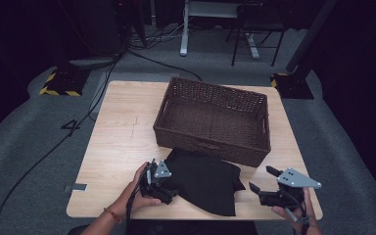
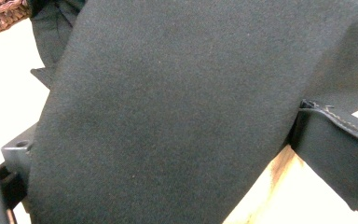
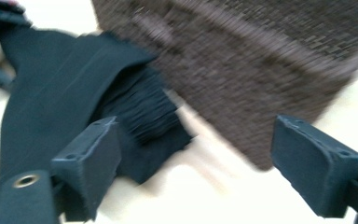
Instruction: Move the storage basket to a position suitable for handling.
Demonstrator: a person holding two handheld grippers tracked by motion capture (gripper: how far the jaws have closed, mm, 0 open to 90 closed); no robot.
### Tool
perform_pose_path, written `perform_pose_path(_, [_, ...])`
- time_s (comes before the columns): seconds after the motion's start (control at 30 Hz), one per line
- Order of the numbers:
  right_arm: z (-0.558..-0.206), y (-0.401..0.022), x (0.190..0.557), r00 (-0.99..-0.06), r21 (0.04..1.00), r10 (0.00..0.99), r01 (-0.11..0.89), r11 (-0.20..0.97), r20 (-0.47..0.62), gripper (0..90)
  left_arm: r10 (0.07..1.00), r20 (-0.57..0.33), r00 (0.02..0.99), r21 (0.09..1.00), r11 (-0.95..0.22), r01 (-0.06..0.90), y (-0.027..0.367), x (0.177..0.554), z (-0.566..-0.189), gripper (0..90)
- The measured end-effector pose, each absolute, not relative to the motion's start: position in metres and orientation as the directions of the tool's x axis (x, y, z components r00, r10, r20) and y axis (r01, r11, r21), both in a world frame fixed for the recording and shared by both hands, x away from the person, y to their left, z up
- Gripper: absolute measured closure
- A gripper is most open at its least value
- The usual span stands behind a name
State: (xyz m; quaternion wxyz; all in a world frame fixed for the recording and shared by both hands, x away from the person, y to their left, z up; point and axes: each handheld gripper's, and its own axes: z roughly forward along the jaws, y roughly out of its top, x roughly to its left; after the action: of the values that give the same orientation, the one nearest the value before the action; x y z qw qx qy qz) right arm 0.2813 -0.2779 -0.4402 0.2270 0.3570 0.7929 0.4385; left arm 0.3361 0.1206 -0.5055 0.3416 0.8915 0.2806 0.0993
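Black folded cloth [image 1: 203,178] lies on the pale wooden table [image 1: 122,142], touching the brown wicker basket [image 1: 213,117].
It is pinched at its edge by the left gripper [image 1: 169,188]; the right gripper [image 1: 259,182] is spread, empty. A one-sided lift could unfold or snag it.

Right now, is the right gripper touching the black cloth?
Apart. In the high view the right gripper sits right of the black cloth with bare table between; the right gripper view shows its jaws open with nothing between them.
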Motion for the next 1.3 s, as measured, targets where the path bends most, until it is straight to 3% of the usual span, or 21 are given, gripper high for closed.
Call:
perform_pose_path(0.1, [-0.450, -0.271, 0.282, -0.661, 0.844, 0.750, 0.380, 0.379, -0.039, 15.6, 0.567, -0.013, 0.824, 0.663, -0.612, 0.431, 0.119, 0.336, -0.505, 0.6])
perform_pose_path(0.13, [-0.463, -0.263, 0.287, -0.702, 0.831, 0.711, 0.418, 0.366, 0.040, 15.7, 0.563, -0.014, 0.826, 0.664, -0.612, 0.429, 0.118, 0.337, -0.505, 0.6])
perform_pose_path(0.2, [-0.471, -0.253, 0.292, -0.721, 0.818, 0.690, 0.433, 0.378, 0.063, 16.0, 0.561, -0.014, 0.828, 0.662, -0.615, 0.428, 0.117, 0.337, -0.505, 0.6])
perform_pose_path(0.33, [-0.468, -0.234, 0.290, -0.761, 0.815, 0.647, 0.400, 0.419, 0.041, 15.7, 0.564, -0.015, 0.826, 0.663, -0.612, 0.430, 0.114, 0.337, -0.505, 0.5])
perform_pose_path(0.53, [-0.472, -0.215, 0.293, -0.746, 0.796, 0.666, 0.393, 0.460, -0.017, 9.9, 0.554, -0.014, 0.832, 0.664, -0.617, 0.422, 0.110, 0.338, -0.506, 0.5])
perform_pose_path(0.73, [-0.481, -0.217, 0.314, -0.666, 0.762, 0.745, 0.460, 0.456, -0.043, 9.3, 0.536, -0.015, 0.844, 0.662, -0.627, 0.410, 0.104, 0.339, -0.505, 0.5])
perform_pose_path(0.8, [-0.490, -0.218, 0.327, -0.656, 0.729, 0.754, 0.505, 0.463, -0.024, 1.1, 0.533, -0.017, 0.846, 0.663, -0.627, 0.409, 0.102, 0.341, -0.505, 0.2])
perform_pose_path(0.97, [-0.502, -0.218, 0.345, -0.691, 0.698, 0.719, 0.551, 0.458, 0.073, 0.0, 0.538, -0.018, 0.843, 0.661, -0.626, 0.414, 0.105, 0.350, -0.505, 0.1])
perform_pose_path(1.2, [-0.501, -0.214, 0.353, -0.736, 0.689, 0.675, 0.518, 0.507, 0.056, 2.5, 0.499, -0.016, 0.866, 0.659, -0.646, 0.385, 0.101, 0.358, -0.505, 0.4])
perform_pose_path(1.3, [-0.500, -0.213, 0.355, -0.775, 0.699, 0.630, 0.480, 0.530, 0.055, 10.7, 0.456, -0.019, 0.890, 0.691, -0.637, 0.342, 0.098, 0.360, -0.503, 17.7])
